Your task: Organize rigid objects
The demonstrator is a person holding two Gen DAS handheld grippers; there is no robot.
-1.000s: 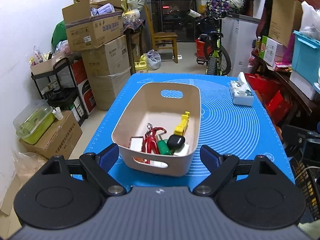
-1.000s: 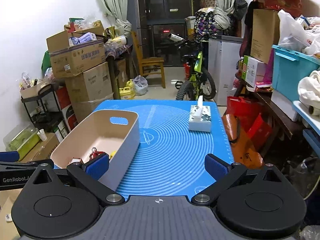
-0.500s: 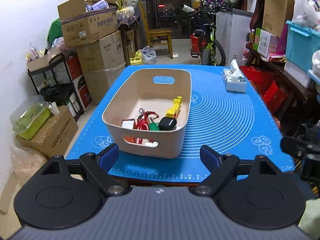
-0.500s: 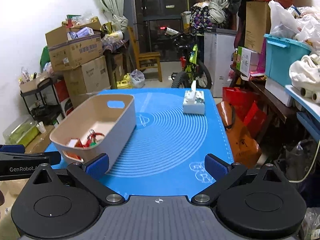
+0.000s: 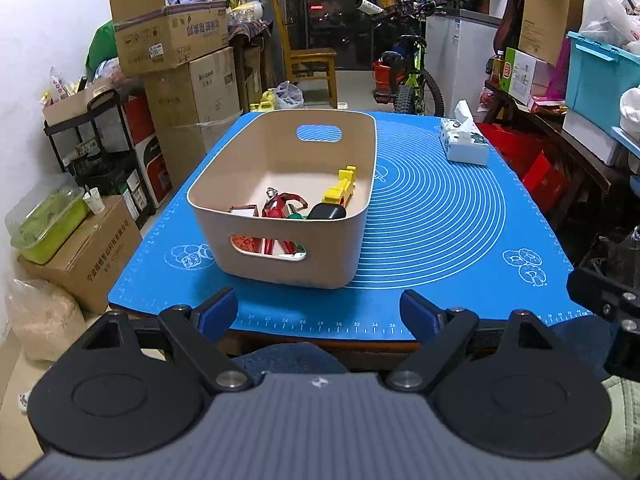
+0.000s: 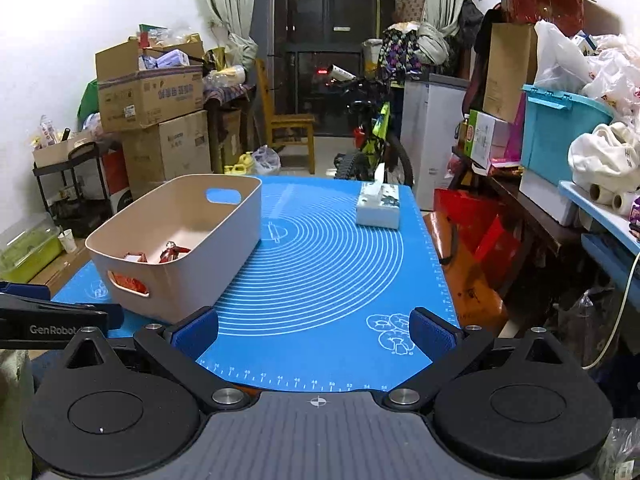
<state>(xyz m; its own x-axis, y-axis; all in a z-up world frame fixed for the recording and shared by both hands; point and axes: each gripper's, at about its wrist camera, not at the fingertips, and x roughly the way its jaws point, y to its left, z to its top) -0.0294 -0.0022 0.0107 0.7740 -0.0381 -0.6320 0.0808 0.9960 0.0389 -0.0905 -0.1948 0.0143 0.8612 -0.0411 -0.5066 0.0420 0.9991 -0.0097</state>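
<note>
Left wrist view: a blue silicone mat [image 5: 440,216] with white concentric rings covers a table in a cluttered storage room. Stacked cardboard boxes [image 5: 176,64] stand at ten o'clock, a bicycle [image 5: 408,76] at one o'clock.

On the mat, dead ahead at twelve o'clock, sits a beige plastic bin [image 5: 288,248] with cut-out handles. A tissue box [image 5: 464,144] rests well apart from it at two o'clock, near the mat's far right edge.

Inside the bin, bunched toward its near end, lie the small rigid objects: a red figure toy [image 5: 276,204], a yellow clip-like piece [image 5: 340,188], a black rounded case [image 5: 326,212], a green item only partly visible, and a flat red-and-white pack [image 5: 244,212].

The left gripper [image 5: 318,312] hangs low at six o'clock, off the near edge of the table, its blue-padded jaws spread wide and holding nothing. From the right wrist view, the right gripper [image 6: 314,330] likewise sits at six o'clock over the near mat edge, jaws parted and empty, with the bin at ten o'clock.

No loose object shows on the mat apart from the tissue box, so the sorting appears finished or nearly so. The next move probably calls only for checking the table for strays, or lowering both tools to rest.
</note>
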